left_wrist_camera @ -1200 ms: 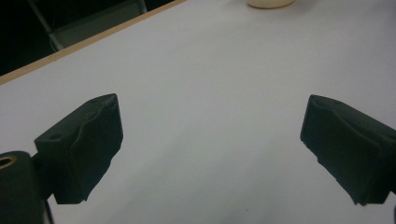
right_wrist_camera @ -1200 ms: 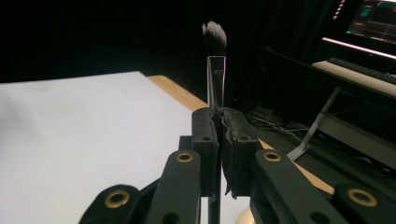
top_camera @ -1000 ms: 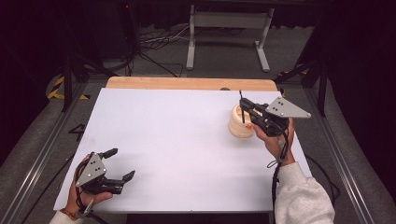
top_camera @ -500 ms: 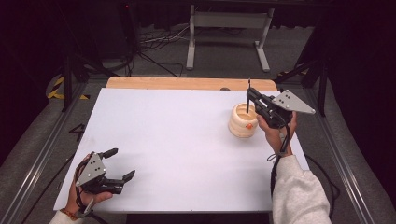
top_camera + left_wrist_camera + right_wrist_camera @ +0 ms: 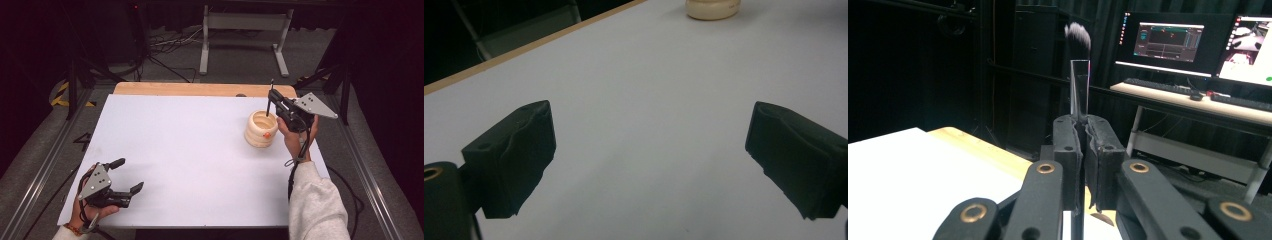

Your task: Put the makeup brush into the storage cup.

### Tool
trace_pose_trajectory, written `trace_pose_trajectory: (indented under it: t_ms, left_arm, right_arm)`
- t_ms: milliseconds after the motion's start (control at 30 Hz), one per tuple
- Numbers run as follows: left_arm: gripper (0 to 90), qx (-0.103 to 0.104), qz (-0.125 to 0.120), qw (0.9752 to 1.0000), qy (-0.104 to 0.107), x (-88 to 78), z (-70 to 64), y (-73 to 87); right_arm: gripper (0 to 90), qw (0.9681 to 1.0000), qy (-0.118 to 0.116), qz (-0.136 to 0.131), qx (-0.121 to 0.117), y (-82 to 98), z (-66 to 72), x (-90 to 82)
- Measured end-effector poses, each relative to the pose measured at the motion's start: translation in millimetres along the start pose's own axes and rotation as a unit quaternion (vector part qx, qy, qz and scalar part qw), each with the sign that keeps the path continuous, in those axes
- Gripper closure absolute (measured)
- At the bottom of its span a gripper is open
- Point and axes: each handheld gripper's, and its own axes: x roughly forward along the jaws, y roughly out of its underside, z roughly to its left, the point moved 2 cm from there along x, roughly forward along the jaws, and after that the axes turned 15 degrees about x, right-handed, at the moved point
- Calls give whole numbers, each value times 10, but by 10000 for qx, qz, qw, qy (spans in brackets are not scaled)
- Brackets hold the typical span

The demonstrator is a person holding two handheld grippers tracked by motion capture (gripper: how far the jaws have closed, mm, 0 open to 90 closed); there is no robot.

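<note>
A pale wooden ribbed cup (image 5: 262, 128) with a small orange spot on its side stands on the white table (image 5: 190, 150) at the right. My right gripper (image 5: 273, 100) is just to the right of the cup's rim, shut on a thin dark makeup brush (image 5: 270, 100) held upright. In the right gripper view the brush (image 5: 1079, 75) rises bristles-up from between the closed pads of the right gripper (image 5: 1083, 125). At the table's near left corner my left gripper (image 5: 129, 175) rests open, nothing between its jaws (image 5: 649, 135). The cup (image 5: 713, 7) shows far off in that view.
A bare wooden strip (image 5: 200, 89) runs along the table's far edge. Beyond it are a metal stand (image 5: 240, 45) and cables on the dark floor. The right gripper view shows a desk with lit monitors (image 5: 1168, 42) in the background.
My right gripper has carried the brush from over the cup to the right, past its rim. The left gripper has stayed where it was.
</note>
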Motion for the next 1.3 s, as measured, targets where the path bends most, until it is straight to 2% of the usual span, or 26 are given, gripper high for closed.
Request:
trace_pose_trajectory:
  t_ms: [200,267,333,600,667,733,900,967,1067,1300]
  left_arm:
    - [62,-4,-78,9999,-89,-14,-9,-11]
    - [62,18,-97,9999,-127,-24,-7,-15]
    - [61,41,-146,9997,-172,-33,-5,-17]
    - [61,23,-195,9997,-144,-48,-8,-17]
    - [60,32,-206,9997,-135,-52,-8,-18]
    - [59,17,-238,9996,-128,-52,-9,-18]
    - [59,13,-246,9996,-123,-53,-12,-17]
    - [59,9,-244,9996,-125,-53,-12,-16]
    - [59,-3,-228,9997,-121,-52,-11,-11]
    - [58,12,-239,9996,-121,-55,-15,-12]
  right_arm:
    - [845,9999,35,-70,97,30,-54,8]
    - [845,9997,29,-86,216,48,-78,16]
    - [845,9997,66,-70,204,69,-89,26]
    - [845,9993,129,-67,345,153,-134,70]
    - [845,9994,185,-38,288,176,-139,80]
    - [845,9993,120,-36,356,211,-146,89]
    - [845,9991,153,19,400,301,-178,113]
    - [845,9992,207,67,339,335,-189,122]
    - [845,9989,159,75,445,367,-205,129]
    - [845,9986,125,125,492,451,-183,136]
